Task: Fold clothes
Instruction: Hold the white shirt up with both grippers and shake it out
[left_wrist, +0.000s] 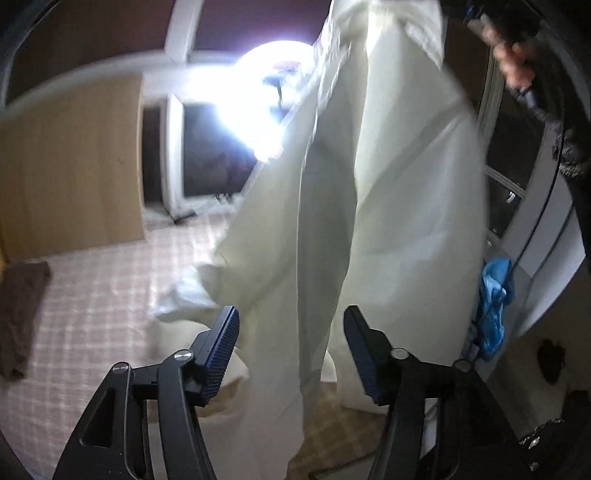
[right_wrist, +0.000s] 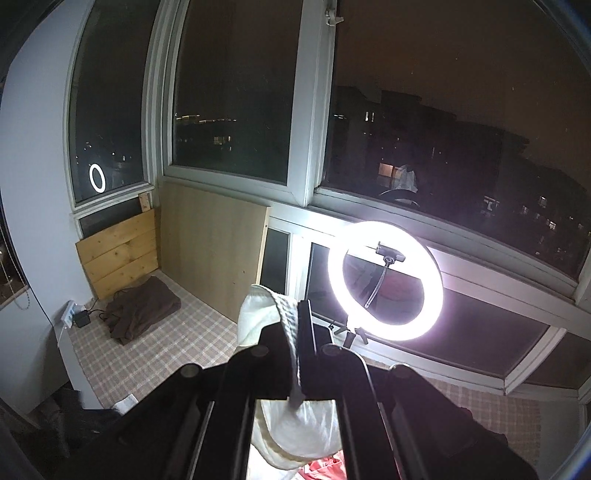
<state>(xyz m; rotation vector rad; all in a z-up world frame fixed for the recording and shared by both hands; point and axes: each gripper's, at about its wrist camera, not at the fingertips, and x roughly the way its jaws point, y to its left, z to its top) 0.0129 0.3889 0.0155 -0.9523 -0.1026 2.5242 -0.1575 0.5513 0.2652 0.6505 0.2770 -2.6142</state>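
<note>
Right now I'm at the shake-it-out stage: my right gripper (right_wrist: 298, 332) is clamped tight on the ribbed waistband of the white pants (left_wrist: 369, 192), holding them up so they hang down over the checkered bed (left_wrist: 92, 295). My left gripper (left_wrist: 291, 354) has its fingers (left_wrist: 221, 354) apart with the fabric hanging loose between them, not pinched. Next I reckon the left needs a fresh grab on an edge so I can spread and lay them flat

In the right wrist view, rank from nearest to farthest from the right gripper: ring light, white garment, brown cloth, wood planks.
1. White garment: clamped in the right gripper.
2. Ring light: just right, beyond the fingertips.
3. Brown cloth: left, on the checked cover.
4. Wood planks: far left corner, leaning behind the cloth.
</note>
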